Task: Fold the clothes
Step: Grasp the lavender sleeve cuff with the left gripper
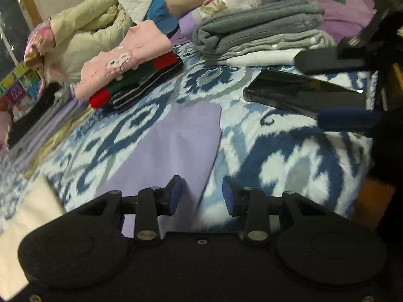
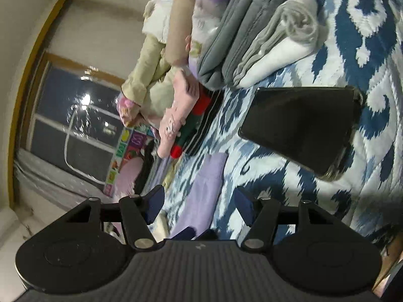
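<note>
Both grippers, left (image 1: pixel 202 192) and right (image 2: pixel 199 209), hover fingers apart and empty over the lilac cloth (image 1: pixel 173 146) ahead on the bed (image 1: pixel 289 156), likely needing an edge pinch to fold it.

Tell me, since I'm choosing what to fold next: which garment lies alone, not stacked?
The flat lilac cloth, spread singly on the blue patterned bedspread by the left gripper.
</note>
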Motion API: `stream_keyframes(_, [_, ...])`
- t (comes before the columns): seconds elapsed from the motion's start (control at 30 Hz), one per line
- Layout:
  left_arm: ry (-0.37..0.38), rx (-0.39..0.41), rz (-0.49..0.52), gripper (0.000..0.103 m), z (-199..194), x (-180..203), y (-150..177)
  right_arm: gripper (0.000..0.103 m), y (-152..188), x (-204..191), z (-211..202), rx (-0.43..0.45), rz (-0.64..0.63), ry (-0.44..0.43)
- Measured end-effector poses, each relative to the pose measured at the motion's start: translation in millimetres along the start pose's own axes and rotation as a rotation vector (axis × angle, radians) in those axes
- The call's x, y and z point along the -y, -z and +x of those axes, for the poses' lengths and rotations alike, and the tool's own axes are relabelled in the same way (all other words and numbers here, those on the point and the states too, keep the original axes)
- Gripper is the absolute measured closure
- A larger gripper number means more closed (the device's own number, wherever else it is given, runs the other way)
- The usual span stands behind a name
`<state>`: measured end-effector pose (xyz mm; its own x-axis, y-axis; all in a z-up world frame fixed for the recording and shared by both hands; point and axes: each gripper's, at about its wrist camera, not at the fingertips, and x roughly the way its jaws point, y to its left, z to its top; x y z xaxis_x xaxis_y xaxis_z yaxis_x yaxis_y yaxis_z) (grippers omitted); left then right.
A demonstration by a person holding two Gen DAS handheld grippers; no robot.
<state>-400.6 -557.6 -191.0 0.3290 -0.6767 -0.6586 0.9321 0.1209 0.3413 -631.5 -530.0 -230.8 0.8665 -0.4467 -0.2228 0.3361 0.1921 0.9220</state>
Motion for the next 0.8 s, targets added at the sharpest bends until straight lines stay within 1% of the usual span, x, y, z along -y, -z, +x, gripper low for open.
stream_keyframes(0.13, [-0.065,-0.013,0.059,0.069,18,10,-15,0.037,-8,6,-3,0.032,0.035,-0.011])
stream_keyframes(0.27, [-0.151,-0.02,0.169,0.069,32,26,-26,0.036,-14,19,-5,0.051,0.116,-0.006])
stream_keyframes(0.37, [-0.216,-0.03,0.219,0.069,44,36,-33,0.036,-17,26,-5,0.069,0.15,0.017])
stream_keyframes(0.4, [-0.226,-0.037,0.219,0.072,47,35,-35,0.036,-17,27,-6,0.078,0.152,0.019])
stream_keyframes(0.43, [-0.228,-0.044,0.21,0.089,50,34,-36,0.036,-18,28,-7,0.086,0.154,0.021])
stream_keyframes(0.47, [-0.229,-0.047,0.196,0.097,51,31,-38,0.036,-18,27,-7,0.095,0.146,0.022])
stream_keyframes(0.5, [-0.229,-0.046,0.175,0.099,49,27,-39,0.036,-18,26,-8,0.105,0.137,0.022])
stream_keyframes(0.57, [-0.222,-0.039,0.123,0.1,43,16,-41,0.036,-17,23,-9,0.122,0.115,0.018])
stream_keyframes(0.67, [-0.185,0.002,-0.006,0.101,20,-14,-44,0.036,-12,11,-7,0.127,0.045,0.013])
stream_keyframes(0.7, [-0.169,0.019,-0.053,0.101,10,-28,-45,0.036,-9,5,-5,0.118,0.014,0.01])
stream_keyframes(0.8, [-0.126,0.081,-0.204,0.101,-27,-75,-43,0.036,7,-21,9,0.054,-0.142,0.003])
